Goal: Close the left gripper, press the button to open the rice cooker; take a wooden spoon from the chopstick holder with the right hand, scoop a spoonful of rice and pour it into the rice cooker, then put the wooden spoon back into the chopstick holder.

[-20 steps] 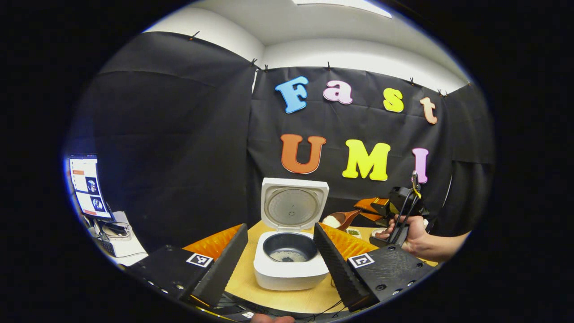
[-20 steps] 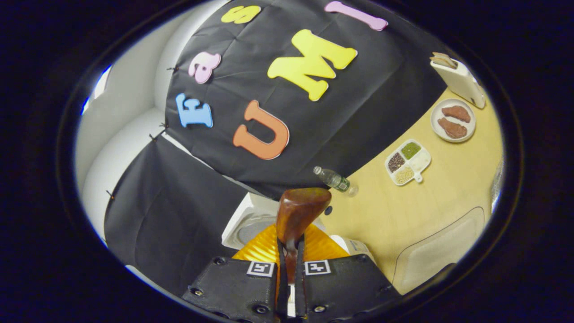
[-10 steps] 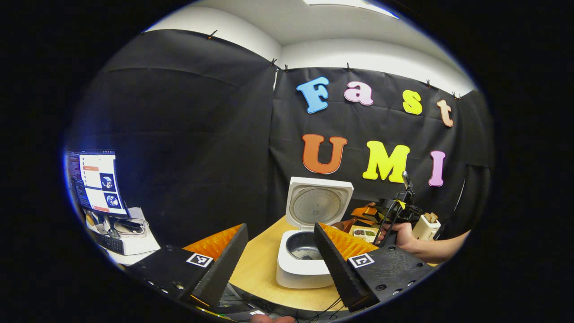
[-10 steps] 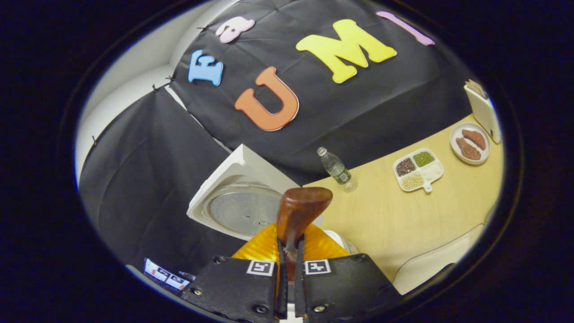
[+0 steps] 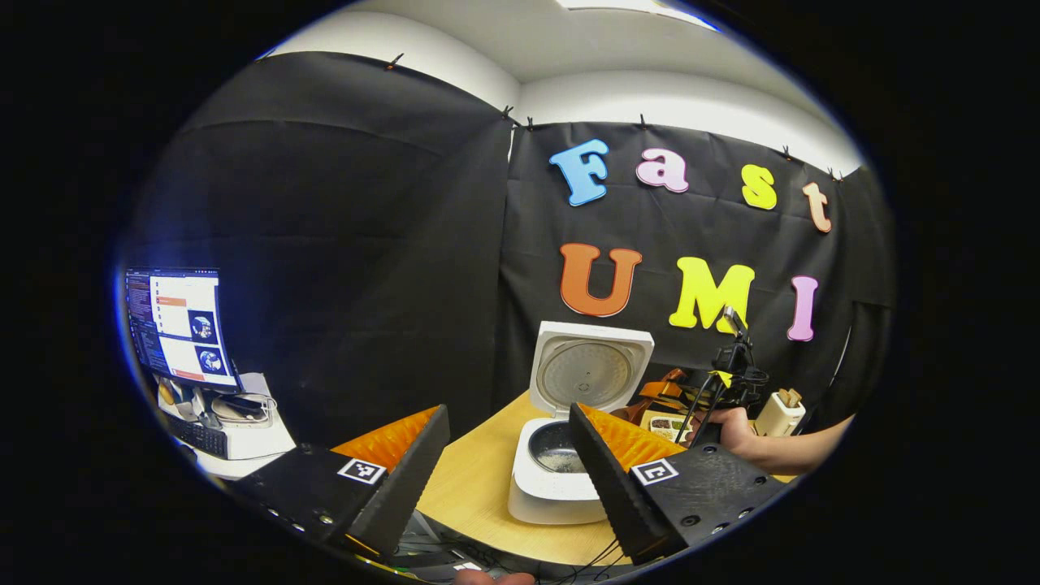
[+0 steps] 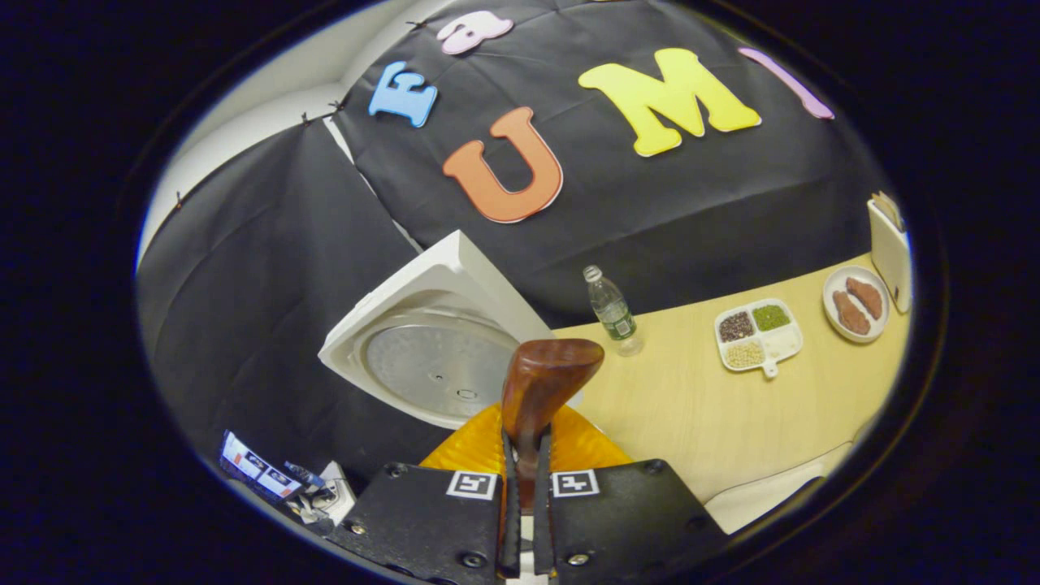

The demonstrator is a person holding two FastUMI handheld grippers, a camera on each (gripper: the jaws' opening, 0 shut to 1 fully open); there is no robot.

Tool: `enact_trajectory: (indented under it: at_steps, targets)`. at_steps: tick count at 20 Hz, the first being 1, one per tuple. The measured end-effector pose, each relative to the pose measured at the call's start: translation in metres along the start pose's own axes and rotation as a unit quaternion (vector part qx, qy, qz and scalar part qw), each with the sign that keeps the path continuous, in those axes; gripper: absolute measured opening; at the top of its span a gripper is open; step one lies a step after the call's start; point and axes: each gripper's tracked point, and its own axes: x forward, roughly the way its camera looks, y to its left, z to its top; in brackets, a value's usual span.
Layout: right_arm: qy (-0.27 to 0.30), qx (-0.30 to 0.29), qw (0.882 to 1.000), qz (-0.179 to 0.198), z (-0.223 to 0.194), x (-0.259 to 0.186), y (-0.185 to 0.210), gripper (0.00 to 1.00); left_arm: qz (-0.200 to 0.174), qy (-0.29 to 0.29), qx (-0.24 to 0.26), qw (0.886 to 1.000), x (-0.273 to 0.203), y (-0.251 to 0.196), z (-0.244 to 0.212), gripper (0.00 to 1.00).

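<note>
Across the left gripper view, the left gripper (image 5: 508,479) sits low at the near edge of the pale wooden counter (image 5: 479,496), jaws spread wide with nothing between them; likely parked clear now that its button job looks done. White square rice cooker (image 5: 561,479) stands on the counter with its lid up, dark inner pot exposed, some white rice at the bottom. Beyond it a hand (image 5: 735,429) holds the right gripper (image 5: 650,398) just beside the cooker's far side, near a small white toaster (image 5: 778,413).

Right gripper view: jaws clamped on the handle of the reddish-brown wooden spoon (image 6: 543,382), bowl sticking forward, back side toward the camera, so whether rice remains cannot be told. Raised lid fills the left; a clear plastic water bottle (image 6: 611,309), white divided dish of grains (image 6: 757,335) and round white plate with two brown pieces (image 6: 855,302) lie well apart to the right. Chopstick holder not identifiable. Judgement: pour done or finishing, return of spoon is next.
</note>
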Motion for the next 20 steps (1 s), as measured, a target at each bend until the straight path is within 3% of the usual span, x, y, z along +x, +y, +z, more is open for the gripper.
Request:
enact_trajectory:
  at_steps: [9, 17, 20]
  targets:
    - [-0.013, -0.129, 0.991, 0.004, 0.008, -0.004, 0.024, 0.11, 0.005, -0.002, -0.008, 1.0, -0.001, -0.004, -0.002, 0.94]
    - [-0.021, -0.231, 0.972, 0.023, 0.005, -0.001, 0.059, 0.11, 0.008, -0.008, -0.013, 1.0, -0.007, 0.002, 0.0, 0.94]
    - [-0.033, -0.295, 0.954, 0.03, 0.01, -0.003, 0.075, 0.11, 0.006, -0.011, -0.015, 1.0, -0.01, 0.003, 0.002, 0.94]
